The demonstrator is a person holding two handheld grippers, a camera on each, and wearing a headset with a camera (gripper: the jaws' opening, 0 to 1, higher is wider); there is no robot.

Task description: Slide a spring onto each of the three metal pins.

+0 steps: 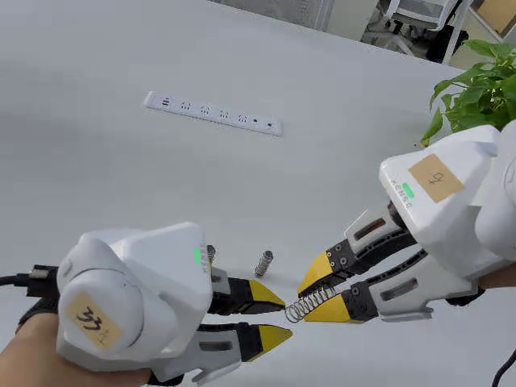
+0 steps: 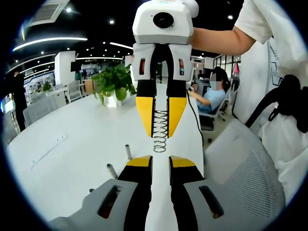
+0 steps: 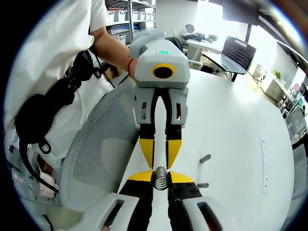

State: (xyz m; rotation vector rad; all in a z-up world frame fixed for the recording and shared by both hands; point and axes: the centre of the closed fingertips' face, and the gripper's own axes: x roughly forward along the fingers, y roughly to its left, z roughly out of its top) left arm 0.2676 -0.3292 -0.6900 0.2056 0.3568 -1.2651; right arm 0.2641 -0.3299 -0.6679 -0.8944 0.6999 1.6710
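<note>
Nearest the camera, the left gripper (image 2: 160, 163) sits with jaws parted and empty, squared up to its partner, apparently ready to steady or take a handover. The right gripper (image 1: 307, 301) is clamped on a spring (image 2: 160, 130) whose long axis runs out along the jaws, free end aimed at the left gripper's tips. Beyond, on the desk (image 1: 97, 161), a second spring (image 1: 264, 263) stands upright — seemingly already on its pin — beside a bare pin (image 1: 210, 254). A power strip (image 1: 212, 113) lies farther back.
</note>
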